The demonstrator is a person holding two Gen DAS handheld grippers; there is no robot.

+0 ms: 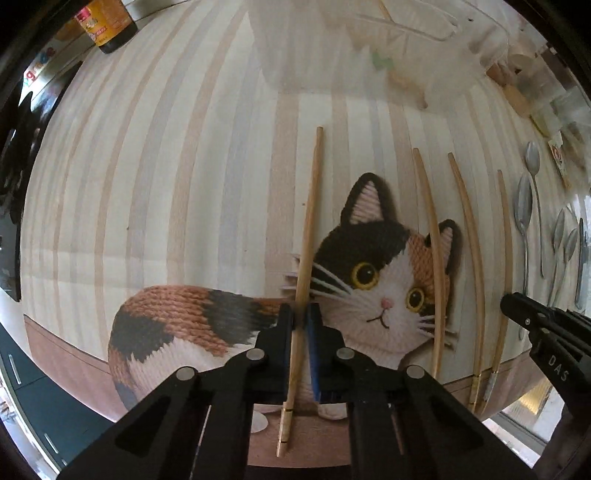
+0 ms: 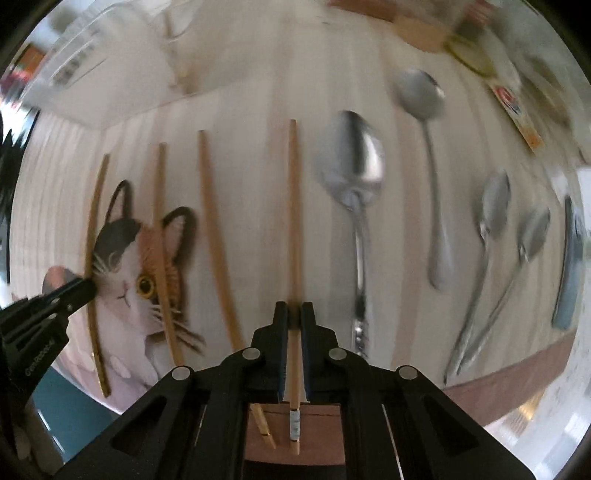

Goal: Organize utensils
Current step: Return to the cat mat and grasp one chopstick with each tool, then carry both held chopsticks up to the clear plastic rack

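Several wooden chopsticks lie side by side on a striped tablecloth with a cat picture [image 1: 369, 277]. My left gripper [image 1: 301, 317] points down and is shut on the leftmost chopstick [image 1: 312, 206], gripping its lower part. My right gripper [image 2: 294, 314] is shut on the rightmost chopstick [image 2: 293, 206], which lies next to the spoons. Two more chopsticks [image 2: 218, 240] [image 2: 160, 240] lie between the gripped ones. Each gripper shows at the edge of the other's view: the right gripper [image 1: 509, 301] and the left gripper [image 2: 86, 286].
Several metal spoons [image 2: 354, 166] [image 2: 421, 96] [image 2: 495, 199] lie to the right of the chopsticks, with a dark flat utensil [image 2: 570, 258] beyond them. A clear plastic container [image 1: 369, 44] stands at the back, a dark sauce bottle [image 1: 107, 26] at the back left. The table edge [image 1: 295, 443] is close below.
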